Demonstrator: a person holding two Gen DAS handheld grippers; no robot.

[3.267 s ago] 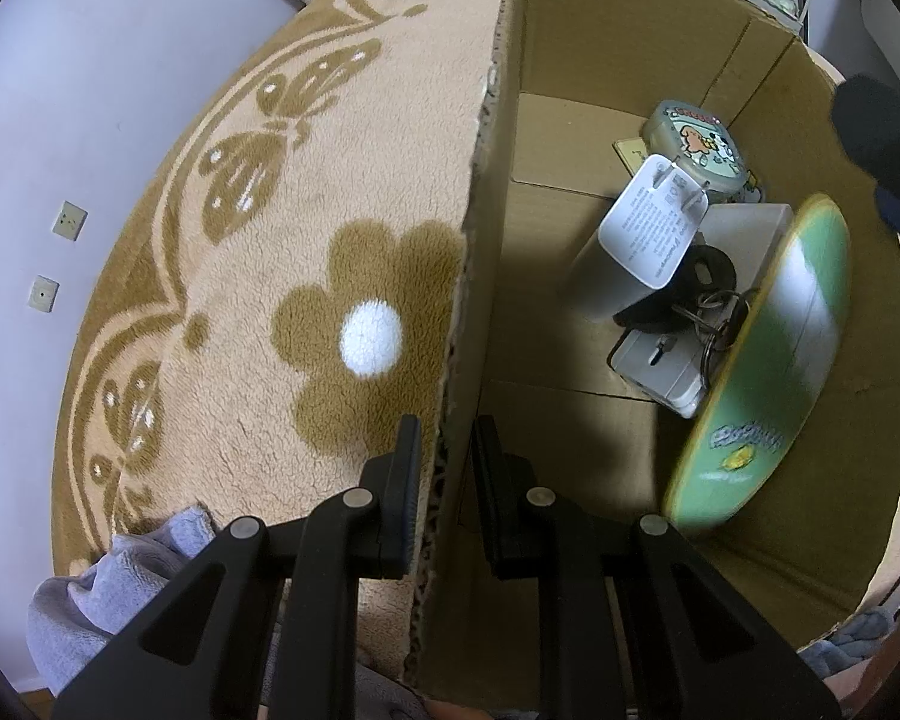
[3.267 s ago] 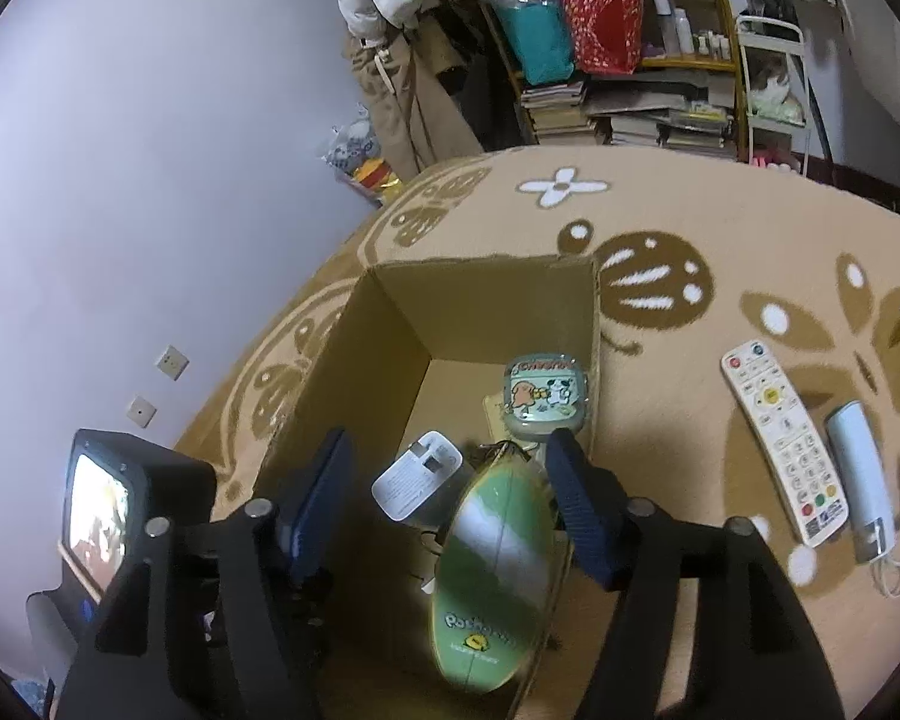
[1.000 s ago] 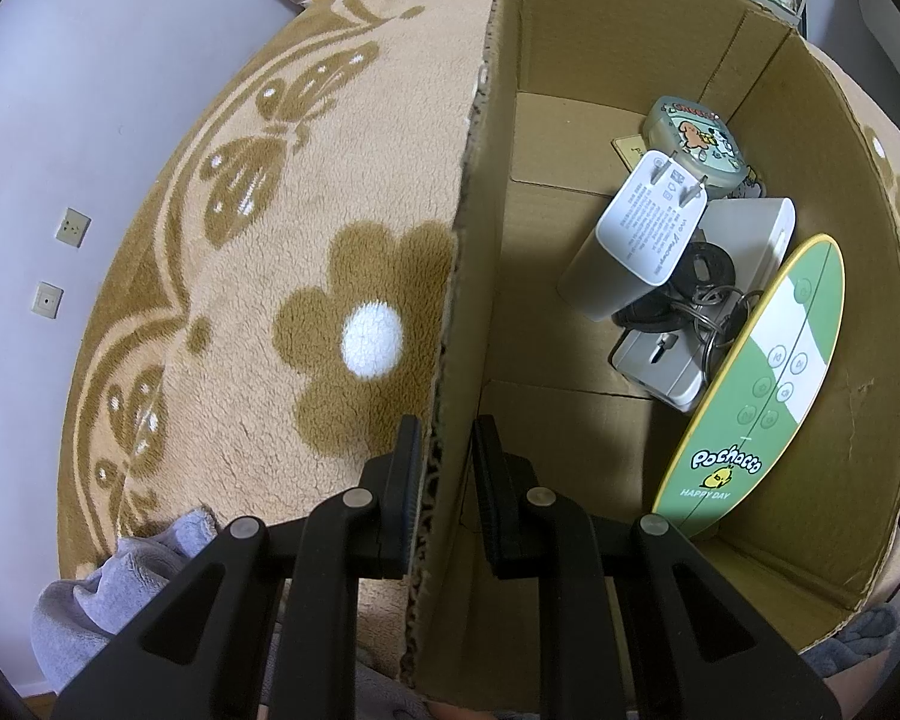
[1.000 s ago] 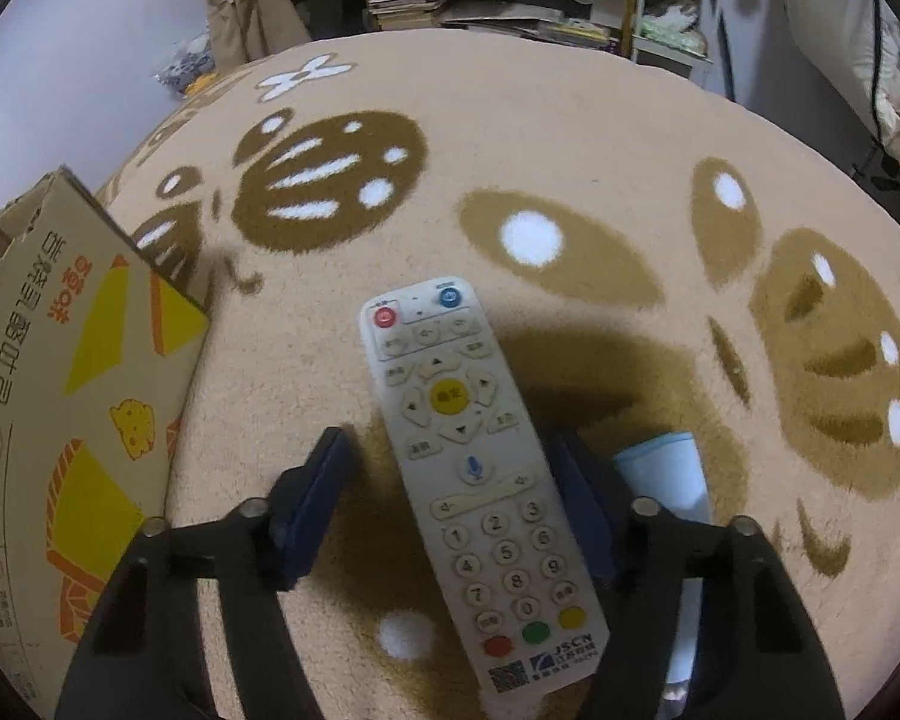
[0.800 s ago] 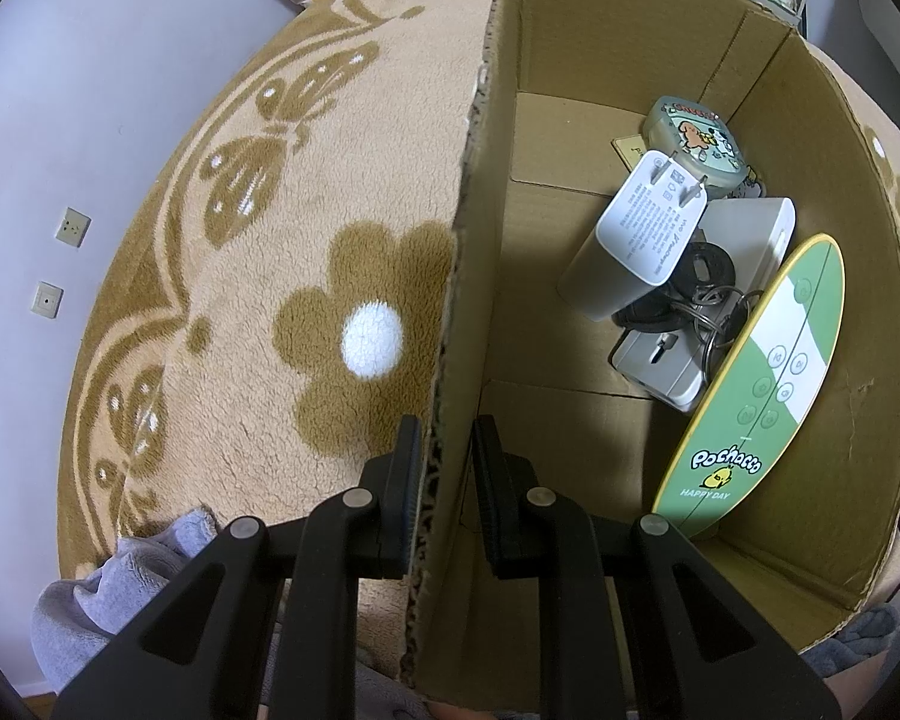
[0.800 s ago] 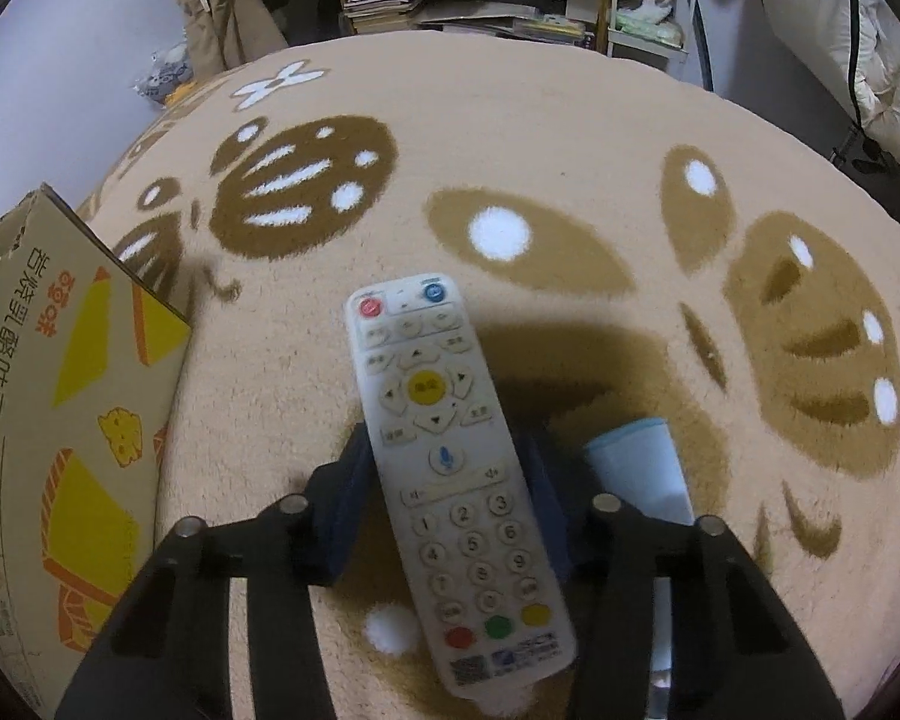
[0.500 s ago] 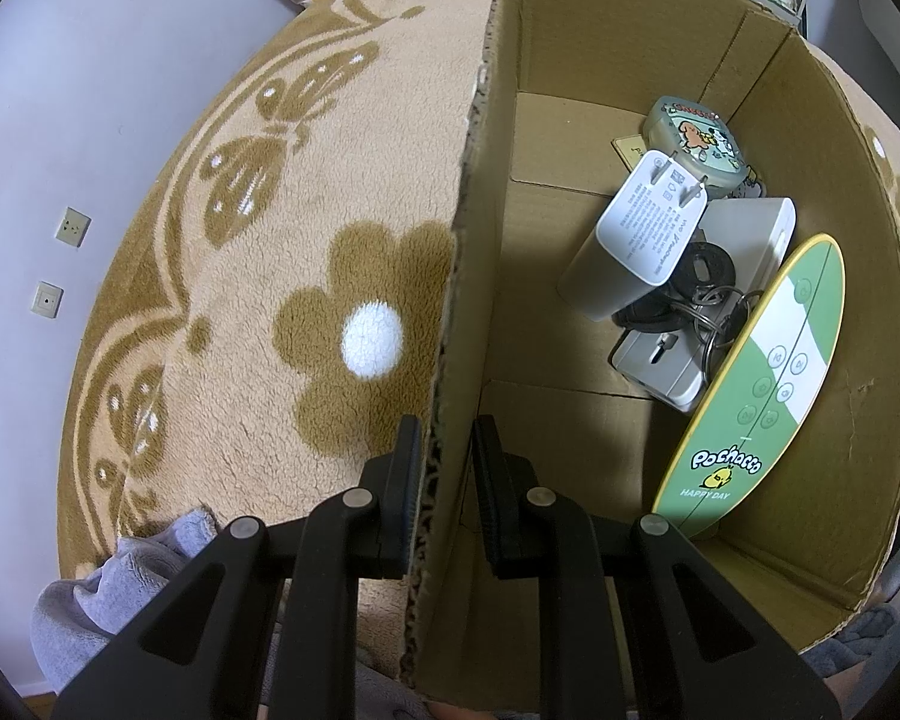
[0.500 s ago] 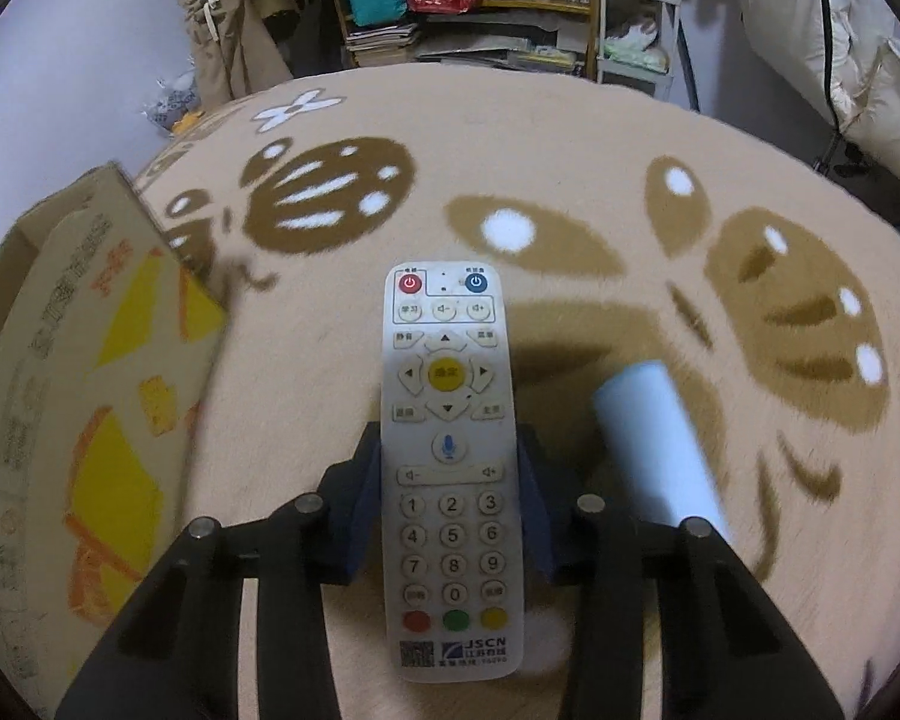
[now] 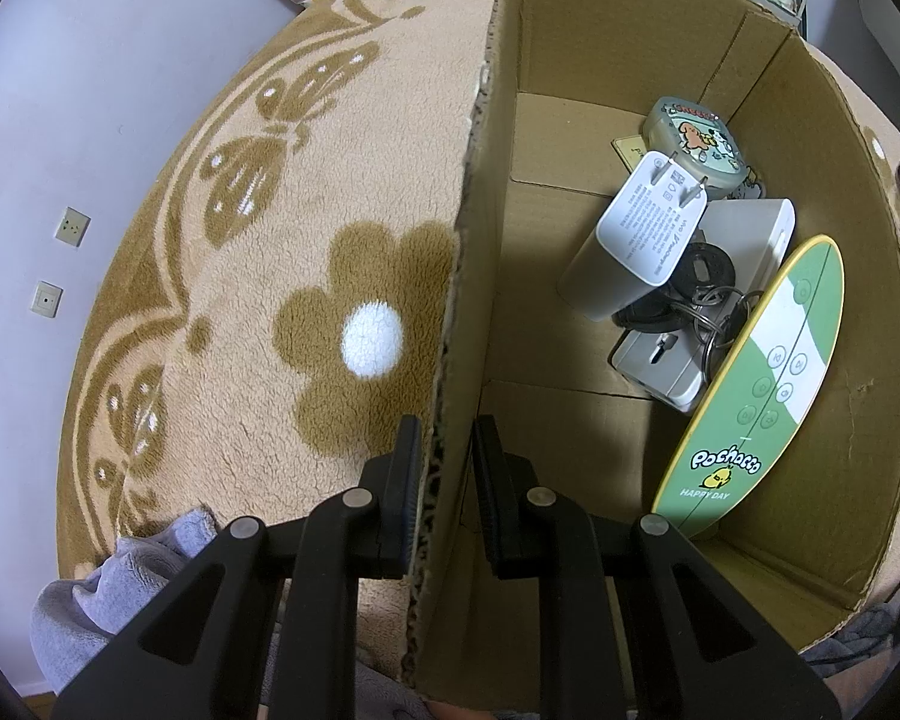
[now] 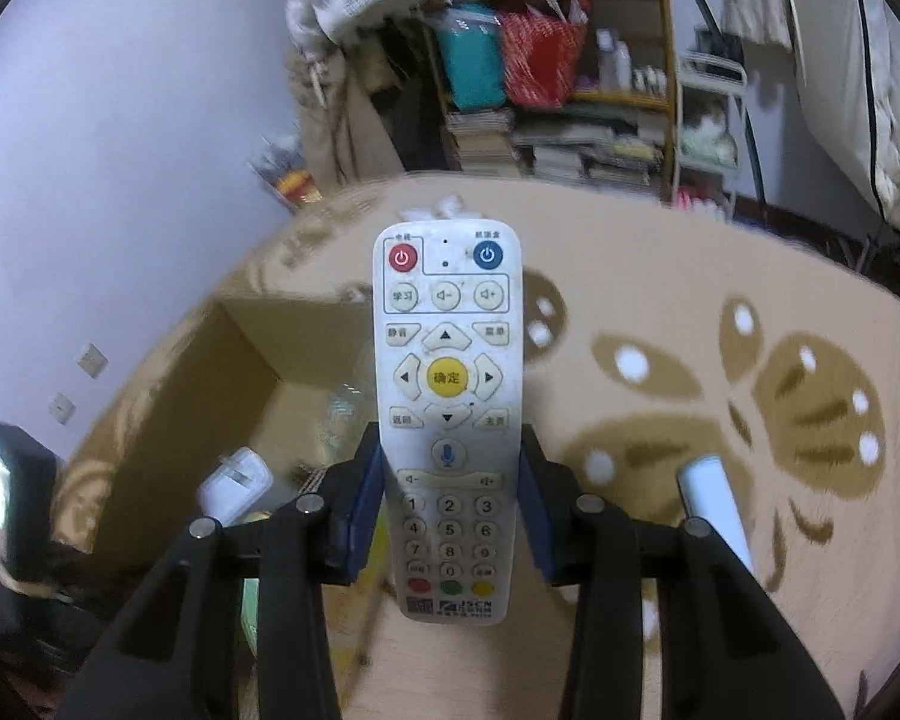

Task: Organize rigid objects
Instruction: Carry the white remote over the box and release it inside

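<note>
Right claw (image 10: 449,516) clamped on white plastic remote control with coloured buttons (image 10: 447,396), blue-padded fingers (image 10: 363,516) pinching its long edges at the number-pad end. Remote upright in centre of frame, power buttons toward top, lifted clear of beige-and-brown patterned carpet (image 10: 720,324). Grip low on the body probably leaves the head end free to go in first.

Open brown cardboard box (image 10: 240,360) at lower left of right wrist view, blurred, below and behind the remote. Remote not yet inside; looks like mid-carry toward the box. Pale blue-white cylindrical object (image 10: 711,498) lying on carpet at lower right, just beside the claw's outer arm, likely waiting its turn.

Left claw (image 9: 444,468) narrow, straddling the box's near wall (image 9: 468,240) at bottom centre of left wrist view, one finger outside, one inside. Whether pads actually bite the cardboard hard to tell; presumably there to steady the box.

Inside the box, right half of frame: green-and-white oval board printed with a yellow chick (image 9: 756,396) leaning on the right wall; white plug-in charger block (image 9: 642,234); round cartoon tin (image 9: 699,141) near far corner; black ring and keys (image 9: 702,282) tangled between. Bare cardboard floor at left of box, the likeliest landing spot.
</note>
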